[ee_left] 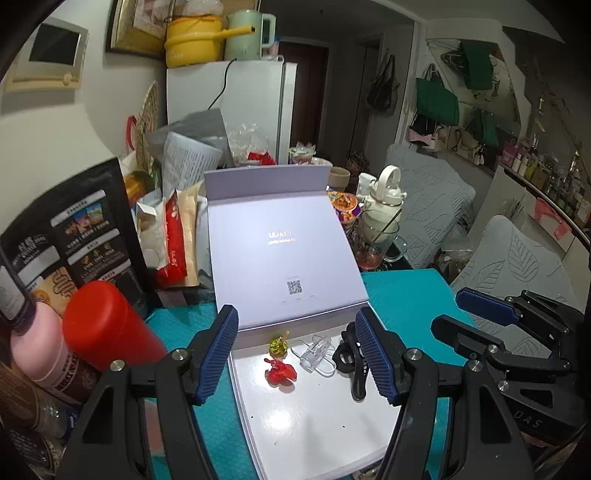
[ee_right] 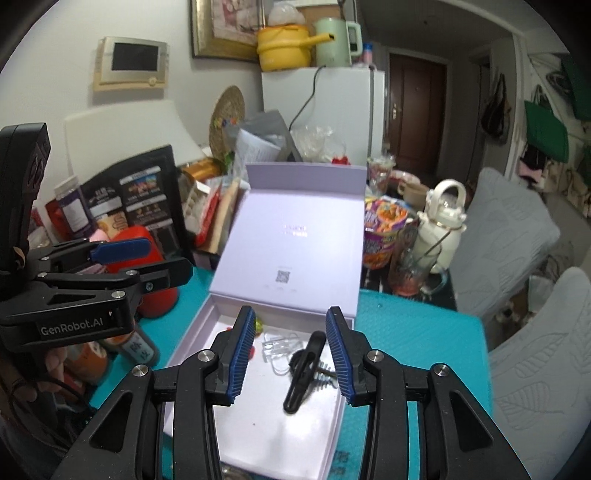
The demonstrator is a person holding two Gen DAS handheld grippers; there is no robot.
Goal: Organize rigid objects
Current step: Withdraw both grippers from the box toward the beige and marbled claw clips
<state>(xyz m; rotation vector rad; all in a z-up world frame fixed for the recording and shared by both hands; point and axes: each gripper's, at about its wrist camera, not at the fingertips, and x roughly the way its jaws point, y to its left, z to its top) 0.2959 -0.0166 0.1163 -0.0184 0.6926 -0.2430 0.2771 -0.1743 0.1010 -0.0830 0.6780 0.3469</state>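
A red bottle (ee_left: 107, 328) is standing at the lower left on the teal mat (ee_left: 402, 291), with a black pouch (ee_left: 74, 236) leaning behind it. A white fridge (ee_left: 236, 110) is standing at top centre, carrying a yellow pot (ee_left: 194, 40) and a green kettle (ee_left: 245, 35). A white jug (ee_left: 386, 194) is sitting right of centre, beside a glass mug (ee_left: 376, 240). Green bags (ee_left: 437, 101) are hanging at the upper right.
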